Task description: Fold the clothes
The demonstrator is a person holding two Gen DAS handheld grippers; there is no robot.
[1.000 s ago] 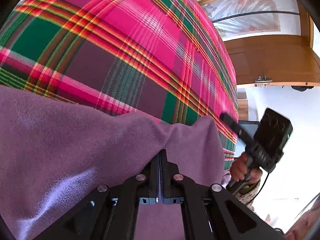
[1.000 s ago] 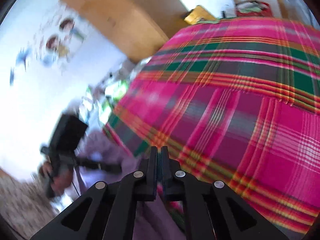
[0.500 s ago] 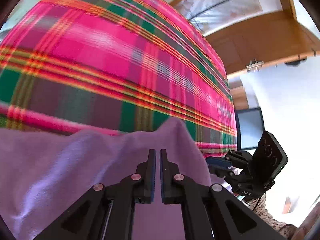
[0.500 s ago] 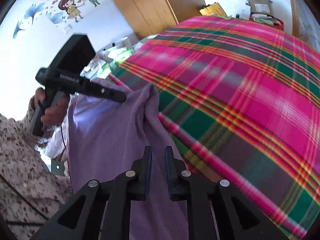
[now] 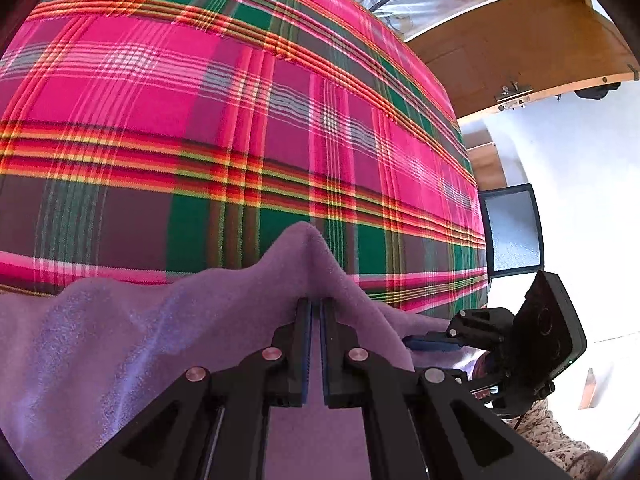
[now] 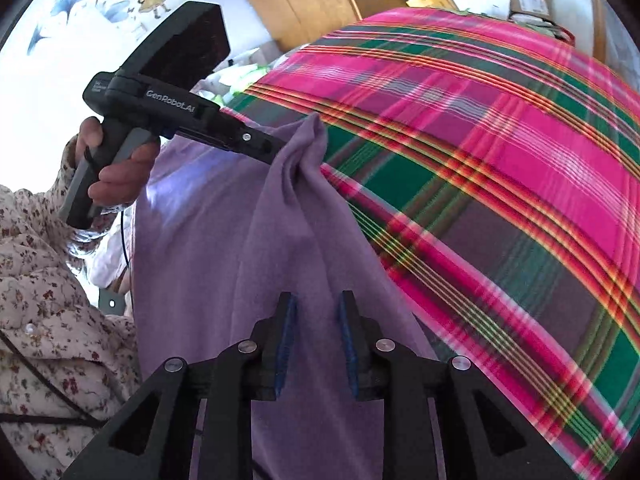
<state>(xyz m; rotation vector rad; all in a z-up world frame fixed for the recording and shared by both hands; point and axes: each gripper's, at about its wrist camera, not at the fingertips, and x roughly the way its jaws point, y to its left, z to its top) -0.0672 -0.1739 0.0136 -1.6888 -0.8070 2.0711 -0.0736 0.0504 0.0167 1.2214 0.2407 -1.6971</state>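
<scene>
One purple garment (image 6: 248, 240) is seen, draped over the near edge of one bed spread with a pink, green and grey plaid blanket (image 5: 248, 128). Two grippers are held, one in each hand. A raised peak of the garment is pinched between the closed fingers of the left gripper (image 5: 315, 306). The right gripper (image 6: 316, 312) has just been opening; its fingers are parted narrowly, with the cloth lying beneath them ungripped.
</scene>
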